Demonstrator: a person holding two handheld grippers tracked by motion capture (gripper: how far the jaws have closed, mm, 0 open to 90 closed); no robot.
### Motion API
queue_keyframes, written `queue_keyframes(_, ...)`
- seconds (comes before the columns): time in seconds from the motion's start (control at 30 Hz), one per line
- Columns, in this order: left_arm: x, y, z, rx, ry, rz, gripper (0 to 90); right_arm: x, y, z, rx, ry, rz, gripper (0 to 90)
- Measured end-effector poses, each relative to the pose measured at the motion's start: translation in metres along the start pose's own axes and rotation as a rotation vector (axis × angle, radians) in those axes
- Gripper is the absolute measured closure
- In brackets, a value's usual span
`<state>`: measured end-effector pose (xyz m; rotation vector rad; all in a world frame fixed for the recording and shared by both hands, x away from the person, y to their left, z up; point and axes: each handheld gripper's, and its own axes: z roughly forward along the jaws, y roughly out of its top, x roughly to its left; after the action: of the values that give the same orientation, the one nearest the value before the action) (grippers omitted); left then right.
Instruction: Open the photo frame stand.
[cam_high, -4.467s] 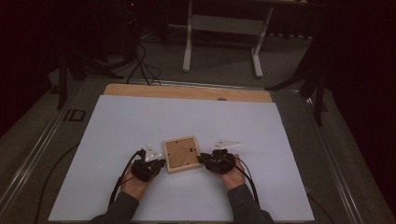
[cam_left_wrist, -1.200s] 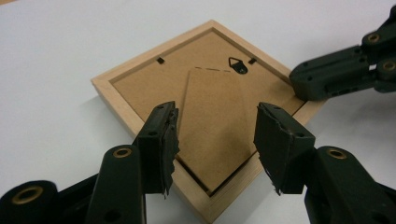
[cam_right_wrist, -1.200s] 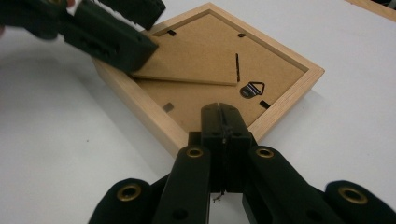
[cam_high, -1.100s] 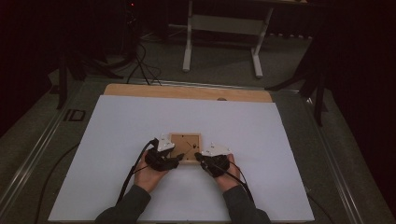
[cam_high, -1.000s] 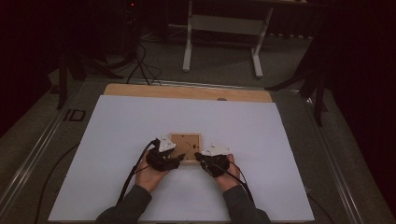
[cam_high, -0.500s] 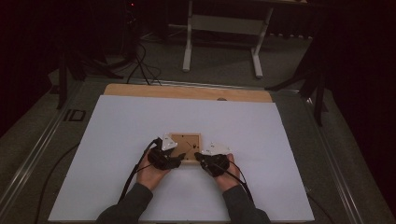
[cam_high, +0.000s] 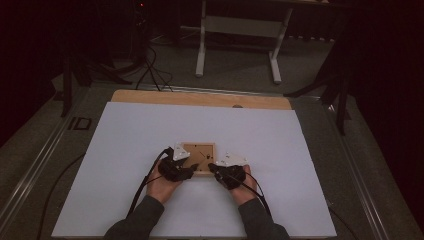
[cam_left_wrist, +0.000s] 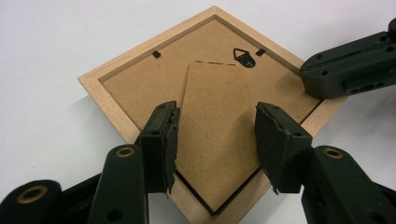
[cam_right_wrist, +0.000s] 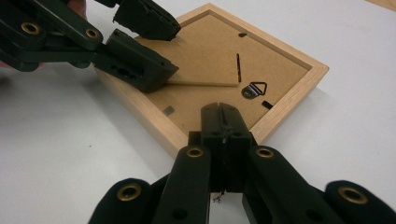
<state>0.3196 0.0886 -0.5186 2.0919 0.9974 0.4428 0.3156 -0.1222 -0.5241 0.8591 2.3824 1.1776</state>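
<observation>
One picture frame (cam_left_wrist: 196, 116), face down on the counter (cam_high: 150, 130). My left tongs (cam_left_wrist: 217, 140) straddle its easel leg (cam_left_wrist: 217, 144), released; right tongs (cam_right_wrist: 223, 140) clenched, empty, pressing the frame's near edge. Leg not yet raised; back still fastened.

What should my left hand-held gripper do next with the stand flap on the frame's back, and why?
Probably close the left hand-held gripper on the stand flap: its jaws, which have just been closing, straddle the flap's two edges without pressing yet. The right hand-held gripper, shut, rests on the picture frame, apparently steadying it.
</observation>
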Motion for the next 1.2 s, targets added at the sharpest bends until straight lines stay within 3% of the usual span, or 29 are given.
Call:
queue_keyframes(0.27,-0.004,0.01,-0.008,-0.007,0.018,-0.003,51.1,0.0,0.0,0.0,-0.002,-0.001,0.001,89.8)
queue_keyframes(0.53,-0.001,0.01,-0.009,-0.004,-0.009,-0.016,50.7,0.0,0.0,0.0,-0.001,-0.001,0.001,89.8)
queue_keyframes(0.73,0.002,0.013,-0.026,-0.066,-0.024,-0.048,48.0,0.0,0.0,0.0,-0.002,-0.002,-0.002,89.8)
queue_keyframes(0.97,0.005,0.002,-0.041,-0.066,-0.027,-0.048,54.5,0.0,0.0,0.0,-0.004,-0.003,0.0,89.7)
queue_keyframes(1.2,0.01,-0.011,-0.047,-0.022,-0.032,-0.055,62.0,0.0,0.0,0.0,-0.003,-0.003,0.001,89.8)
